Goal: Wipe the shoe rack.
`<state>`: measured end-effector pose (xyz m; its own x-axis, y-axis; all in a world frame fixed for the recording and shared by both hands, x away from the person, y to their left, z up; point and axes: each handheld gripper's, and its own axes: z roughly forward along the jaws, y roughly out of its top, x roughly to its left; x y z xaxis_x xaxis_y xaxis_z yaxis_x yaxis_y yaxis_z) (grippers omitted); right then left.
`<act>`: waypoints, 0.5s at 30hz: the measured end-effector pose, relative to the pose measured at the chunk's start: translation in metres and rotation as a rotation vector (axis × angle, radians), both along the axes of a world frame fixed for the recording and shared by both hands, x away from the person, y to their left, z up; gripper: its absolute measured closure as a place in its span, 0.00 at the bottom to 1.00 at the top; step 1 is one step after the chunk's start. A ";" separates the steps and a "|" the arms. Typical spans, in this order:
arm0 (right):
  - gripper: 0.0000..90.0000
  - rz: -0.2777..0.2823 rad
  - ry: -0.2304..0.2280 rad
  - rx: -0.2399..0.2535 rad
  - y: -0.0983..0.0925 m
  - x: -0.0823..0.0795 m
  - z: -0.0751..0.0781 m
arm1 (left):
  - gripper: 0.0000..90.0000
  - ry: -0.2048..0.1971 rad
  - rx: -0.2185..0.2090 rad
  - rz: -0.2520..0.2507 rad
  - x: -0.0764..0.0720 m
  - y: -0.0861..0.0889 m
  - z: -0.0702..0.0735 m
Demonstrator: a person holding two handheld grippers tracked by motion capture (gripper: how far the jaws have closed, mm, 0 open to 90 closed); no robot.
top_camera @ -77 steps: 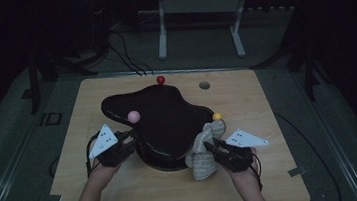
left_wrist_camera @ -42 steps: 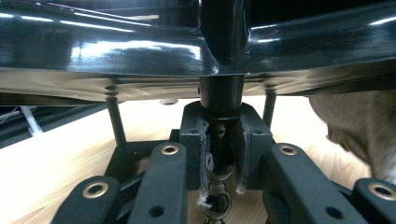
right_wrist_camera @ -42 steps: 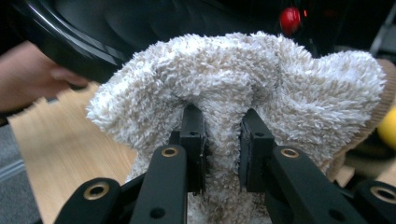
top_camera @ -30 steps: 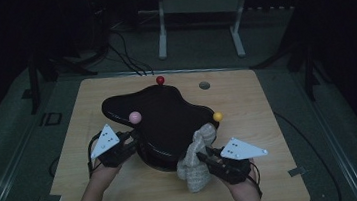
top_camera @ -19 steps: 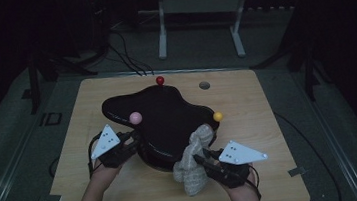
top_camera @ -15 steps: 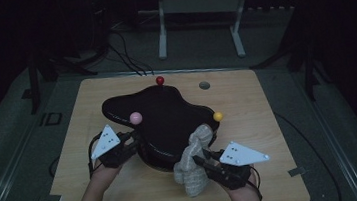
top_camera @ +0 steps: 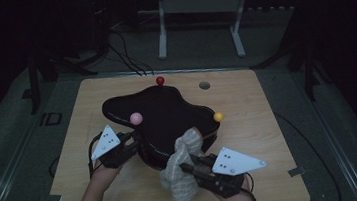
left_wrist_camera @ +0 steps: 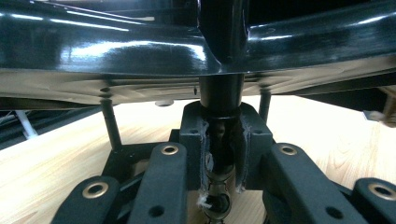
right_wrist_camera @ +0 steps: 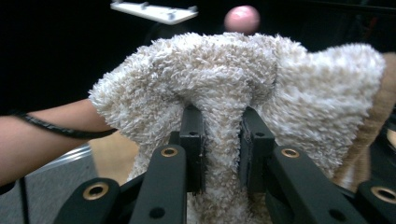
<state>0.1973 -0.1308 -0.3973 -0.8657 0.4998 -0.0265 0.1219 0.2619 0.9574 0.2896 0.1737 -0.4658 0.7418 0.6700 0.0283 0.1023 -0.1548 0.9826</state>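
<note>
My right claw (top_camera: 186, 167) has dragged the cloth (top_camera: 181, 173) nearer, pinching it; my left claw (top_camera: 138, 144) clamps the black tray's (top_camera: 168, 114) post.

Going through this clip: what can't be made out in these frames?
- Part of the black tray's near rim: in the high view the towel covers it.
- What the tray stands on: the left gripper view shows thin legs in shadow, cut off by the left gripper.
- Small dark disc: high view, too small and dim to identify.
- Right gripper pads: buried in towel pile.
</note>
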 end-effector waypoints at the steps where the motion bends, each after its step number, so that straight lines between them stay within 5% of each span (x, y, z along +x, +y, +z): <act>1: 0.83 0.023 0.001 -0.015 0.005 -0.002 -0.002 | 0.84 0.000 0.000 -0.001 0.000 0.000 0.000; 4: 0.83 0.046 -0.014 -0.035 0.013 -0.005 -0.003 | 0.84 -0.002 -0.003 -0.004 0.000 0.000 0.000; 10: 0.83 0.020 -0.067 0.016 0.013 -0.001 0.015 | 0.84 -0.004 -0.003 -0.008 0.001 0.001 -0.001; 15: 0.83 0.059 -0.046 -0.018 0.025 -0.002 0.003 | 0.84 -0.005 0.000 -0.012 0.001 0.001 -0.001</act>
